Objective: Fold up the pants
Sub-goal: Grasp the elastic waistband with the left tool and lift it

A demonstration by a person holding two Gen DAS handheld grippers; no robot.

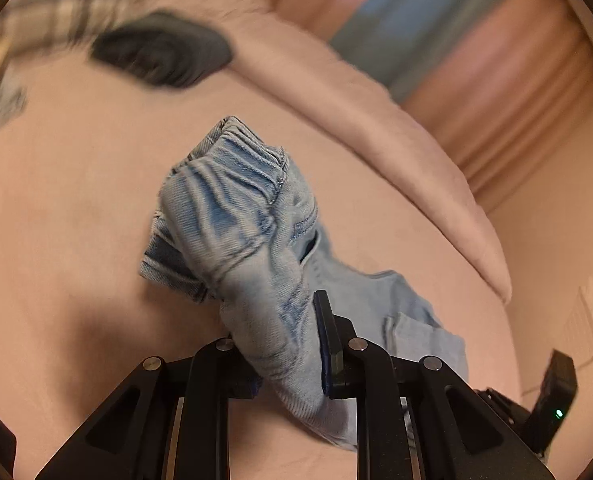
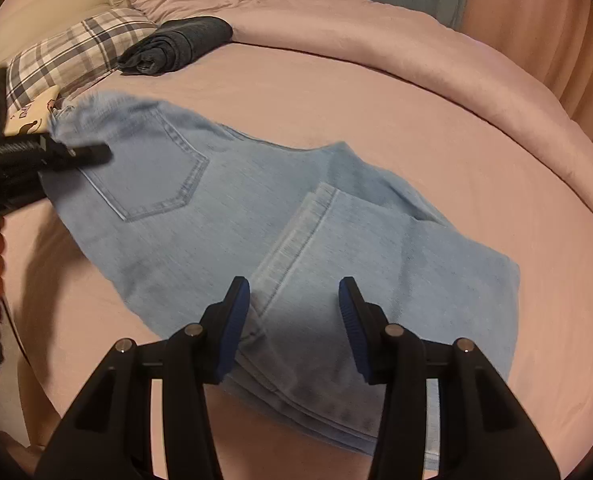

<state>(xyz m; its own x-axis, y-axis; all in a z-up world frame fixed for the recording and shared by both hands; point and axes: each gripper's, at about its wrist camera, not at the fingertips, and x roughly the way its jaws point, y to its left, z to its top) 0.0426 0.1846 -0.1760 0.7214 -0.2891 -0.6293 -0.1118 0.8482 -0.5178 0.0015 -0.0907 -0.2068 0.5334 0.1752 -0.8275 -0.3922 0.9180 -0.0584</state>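
Here, the pink bed (image 2: 336, 92) fills everything, its rolled duvet (image 2: 416, 40) along the far edge. My light-blue pants (image 2: 200, 216) lie across the sheet, back pocket up, a leg doubled over. Near the plaid pillow (image 2: 68, 48) sits a dark folded garment (image 2: 180, 44). My left gripper (image 1: 284, 360) pinches the bunched waistband; my right gripper (image 2: 294, 320) hangs spread above the denim.

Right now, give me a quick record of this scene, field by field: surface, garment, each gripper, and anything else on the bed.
surface: pink bed sheet
garment: light blue jeans, back pocket up
left gripper: shut on bunched waistband
right gripper: open, over the jeans
other items: folded dark garment, plaid pillow
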